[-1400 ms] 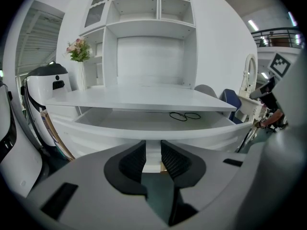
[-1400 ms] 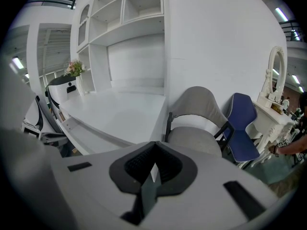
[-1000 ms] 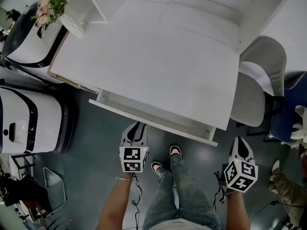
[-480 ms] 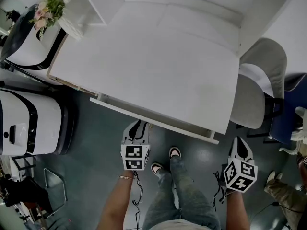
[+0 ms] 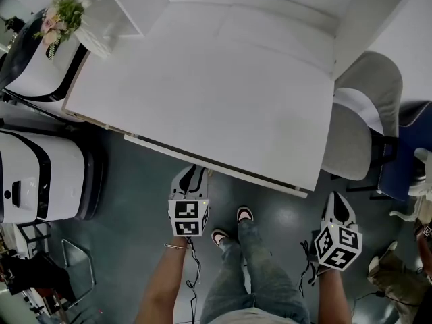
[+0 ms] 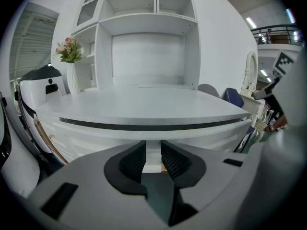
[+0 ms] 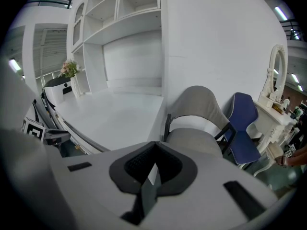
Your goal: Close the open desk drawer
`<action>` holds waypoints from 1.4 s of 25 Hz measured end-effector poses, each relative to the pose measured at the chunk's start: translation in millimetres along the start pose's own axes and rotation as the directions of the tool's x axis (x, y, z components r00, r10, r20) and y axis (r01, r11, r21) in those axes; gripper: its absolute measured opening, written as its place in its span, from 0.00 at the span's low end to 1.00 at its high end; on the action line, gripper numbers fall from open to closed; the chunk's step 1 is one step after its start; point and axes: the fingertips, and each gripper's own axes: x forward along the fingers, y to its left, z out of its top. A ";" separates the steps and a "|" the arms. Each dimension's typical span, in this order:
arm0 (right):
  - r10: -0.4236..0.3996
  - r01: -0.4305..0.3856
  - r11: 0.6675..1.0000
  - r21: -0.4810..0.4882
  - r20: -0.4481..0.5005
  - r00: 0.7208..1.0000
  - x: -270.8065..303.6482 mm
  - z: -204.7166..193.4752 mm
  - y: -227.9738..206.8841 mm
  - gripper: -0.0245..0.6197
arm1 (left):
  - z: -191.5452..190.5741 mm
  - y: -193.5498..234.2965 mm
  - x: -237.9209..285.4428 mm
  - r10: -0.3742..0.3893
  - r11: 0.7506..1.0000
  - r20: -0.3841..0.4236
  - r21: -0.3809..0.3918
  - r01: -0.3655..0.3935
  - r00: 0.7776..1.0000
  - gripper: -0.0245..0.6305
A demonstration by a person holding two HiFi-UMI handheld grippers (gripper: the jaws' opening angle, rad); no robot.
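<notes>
While the left gripper (image 5: 194,175), slightly apart and empty, stands against the long white drawer front (image 6: 144,132) almost flush under the white surface (image 5: 216,93), the right gripper (image 5: 336,206) hangs closed, empty.

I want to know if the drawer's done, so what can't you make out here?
- Whether the left gripper touches the drawer: in the head view the gripper's own body covers its tips, and the left gripper view is too close to judge.
- Whether the drawer sits fully home: the desk top overhangs it in the head view.
- The drawer's inside: under the desk top in every view.
</notes>
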 end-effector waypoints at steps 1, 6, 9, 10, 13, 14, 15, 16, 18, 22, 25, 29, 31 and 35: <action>-0.001 0.001 1.000 0.001 -0.001 1.000 0.4 0.2 -1.2 0.05 | 0.5 -0.4 0.7 -0.001 1.000 0.000 -0.001 0.001 1.000 0.21; -0.004 0.004 1.000 0.003 -0.006 1.000 3.1 0.3 -4.0 0.05 | 4.0 -1.0 4.7 0.000 1.000 0.001 -0.004 0.000 1.000 0.21; -0.002 0.002 1.000 0.003 -0.008 1.000 4.3 2.4 -3.3 0.05 | 6.3 -0.4 7.0 0.001 1.000 0.000 -0.007 -0.001 1.000 0.21; -0.002 0.002 1.000 0.003 -0.008 1.000 4.8 3.0 -3.1 0.05 | 6.5 -0.4 7.8 0.001 1.000 0.001 -0.008 -0.001 1.000 0.21; -0.001 0.001 1.000 0.003 -0.006 1.000 6.1 4.7 -3.2 0.05 | 7.8 -0.2 10.1 0.002 1.000 0.002 -0.009 -0.002 1.000 0.21; -0.002 0.002 1.000 0.002 -0.005 1.000 6.3 5.2 -3.6 0.05 | 8.4 -0.4 10.6 0.002 1.000 0.002 -0.010 -0.002 1.000 0.21; -0.003 0.003 1.000 0.002 -0.005 1.000 6.3 5.7 -4.1 0.05 | 9.0 -0.5 11.3 0.002 1.000 0.001 -0.011 -0.002 1.000 0.21; -0.004 0.004 1.000 0.002 -0.005 1.000 6.3 6.0 -4.4 0.05 | 9.5 -0.5 11.8 0.002 1.000 0.001 -0.011 -0.002 1.000 0.21; -0.006 0.006 1.000 0.002 -0.006 1.000 6.1 6.4 -3.7 0.05 | 10.4 0.3 12.6 0.001 1.000 0.001 -0.010 -0.001 1.000 0.21; -0.006 0.006 1.000 0.002 -0.006 1.000 5.5 5.5 -2.1 0.05 | 9.9 1.4 13.2 -0.001 1.000 0.003 -0.009 0.001 1.000 0.21; -0.008 0.008 1.000 0.005 -0.006 1.000 4.6 4.4 -1.9 0.05 | 10.2 1.0 13.5 -0.003 1.000 0.006 -0.009 0.003 1.000 0.21; -0.008 0.008 1.000 0.005 -0.004 1.000 2.4 4.4 0.1 0.05 | 10.6 0.8 13.0 -0.006 1.000 0.005 -0.007 0.006 1.000 0.21; -0.008 0.008 1.000 0.003 -0.002 1.000 1.7 4.8 0.2 0.05 | 10.5 0.5 13.6 -0.007 1.000 0.007 -0.007 0.007 1.000 0.21; -0.009 0.009 1.000 0.002 0.003 1.000 -1.2 4.4 0.7 0.05 | 10.4 0.2 14.1 -0.008 1.000 0.010 -0.008 0.008 1.000 0.21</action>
